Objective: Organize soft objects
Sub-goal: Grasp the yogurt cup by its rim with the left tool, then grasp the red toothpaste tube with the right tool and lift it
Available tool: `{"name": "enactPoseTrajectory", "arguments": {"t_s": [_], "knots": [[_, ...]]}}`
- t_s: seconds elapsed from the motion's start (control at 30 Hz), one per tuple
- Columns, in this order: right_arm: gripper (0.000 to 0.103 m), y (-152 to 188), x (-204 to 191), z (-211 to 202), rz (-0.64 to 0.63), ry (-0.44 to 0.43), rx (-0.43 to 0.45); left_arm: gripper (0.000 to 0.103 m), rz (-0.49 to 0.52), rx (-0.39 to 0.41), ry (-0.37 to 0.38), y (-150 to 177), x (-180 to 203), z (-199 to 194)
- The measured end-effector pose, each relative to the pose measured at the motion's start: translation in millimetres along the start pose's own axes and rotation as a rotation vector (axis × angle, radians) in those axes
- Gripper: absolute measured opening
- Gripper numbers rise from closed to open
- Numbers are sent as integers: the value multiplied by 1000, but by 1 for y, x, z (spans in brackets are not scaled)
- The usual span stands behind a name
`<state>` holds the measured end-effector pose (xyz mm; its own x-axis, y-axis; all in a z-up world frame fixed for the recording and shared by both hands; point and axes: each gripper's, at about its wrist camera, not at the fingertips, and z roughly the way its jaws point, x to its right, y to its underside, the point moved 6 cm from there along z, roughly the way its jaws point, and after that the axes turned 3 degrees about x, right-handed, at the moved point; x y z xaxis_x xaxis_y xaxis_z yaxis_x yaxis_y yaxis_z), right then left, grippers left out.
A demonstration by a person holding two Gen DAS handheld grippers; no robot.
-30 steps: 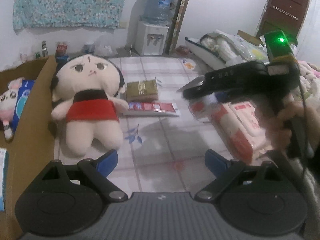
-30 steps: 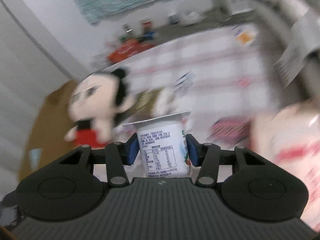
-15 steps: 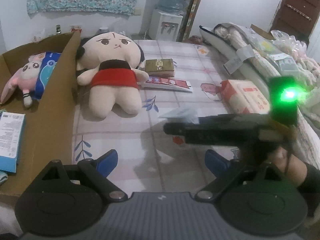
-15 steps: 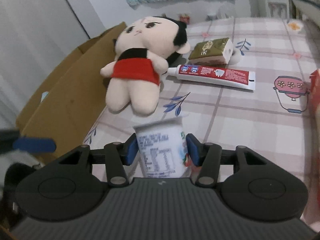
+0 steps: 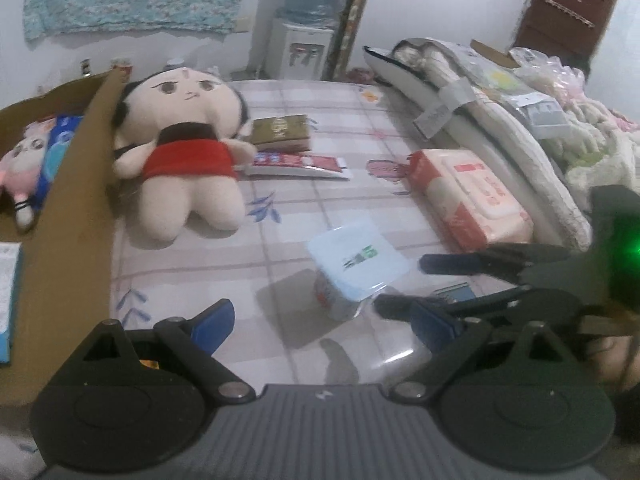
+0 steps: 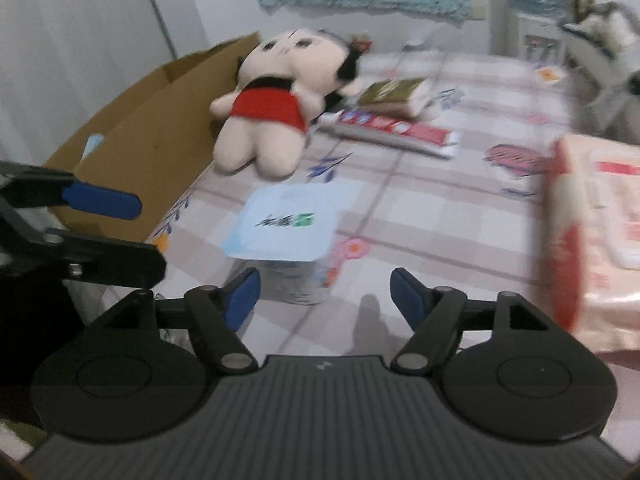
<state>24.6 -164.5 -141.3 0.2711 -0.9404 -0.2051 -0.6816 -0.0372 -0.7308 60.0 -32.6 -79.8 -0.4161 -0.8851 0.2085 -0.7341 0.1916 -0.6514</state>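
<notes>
A yogurt cup [image 5: 352, 276] with a pale blue lid stands upright on the checked sheet; it also shows in the right wrist view [image 6: 294, 248]. My right gripper [image 6: 324, 298] is open and empty, just behind the cup; in the left wrist view it [image 5: 404, 284] sits right of the cup. My left gripper [image 5: 320, 320] is open and empty. A plush doll in a red dress [image 5: 184, 152] lies beside the cardboard box [image 5: 76, 216]; it also shows in the right wrist view [image 6: 276, 104]. A pink plush rabbit [image 5: 24, 160] lies inside the box.
A toothpaste tube [image 5: 296, 164], a green-gold tissue pack [image 5: 282, 132] and a pink wipes pack [image 5: 468, 196] lie on the sheet. Rolled bedding [image 5: 480, 104] lines the right side. A water dispenser [image 5: 304, 36] stands at the back wall.
My right gripper has opened and let go of the yogurt cup, which now stands on the sheet. The right gripper has drawn back slightly.
</notes>
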Motion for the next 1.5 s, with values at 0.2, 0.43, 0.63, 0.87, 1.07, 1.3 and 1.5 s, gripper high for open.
{"name": "enactPoseTrajectory", "arguments": {"t_s": [0.2,0.43,0.63,0.87,1.07,1.3,1.5], "knots": [[74,-7,26,-48,44,68,78,96,54,1,56,-6,18,36],[75,-16,47,-82,108,96,152,82,69,6,-8,-4,24,81],[75,-22,49,-78,108,100,146,68,85,54,-13,-4,28,82],[75,-45,47,-59,106,91,125,52,65,71,-49,-1,11,70],[75,-84,40,-13,21,54,72,52,57,63,-87,8,-10,55],[60,-119,37,85,-204,46,-66,52,38,61,-88,13,-27,46],[61,-132,34,145,-393,76,-133,52,17,67,-80,15,-33,44]]}}
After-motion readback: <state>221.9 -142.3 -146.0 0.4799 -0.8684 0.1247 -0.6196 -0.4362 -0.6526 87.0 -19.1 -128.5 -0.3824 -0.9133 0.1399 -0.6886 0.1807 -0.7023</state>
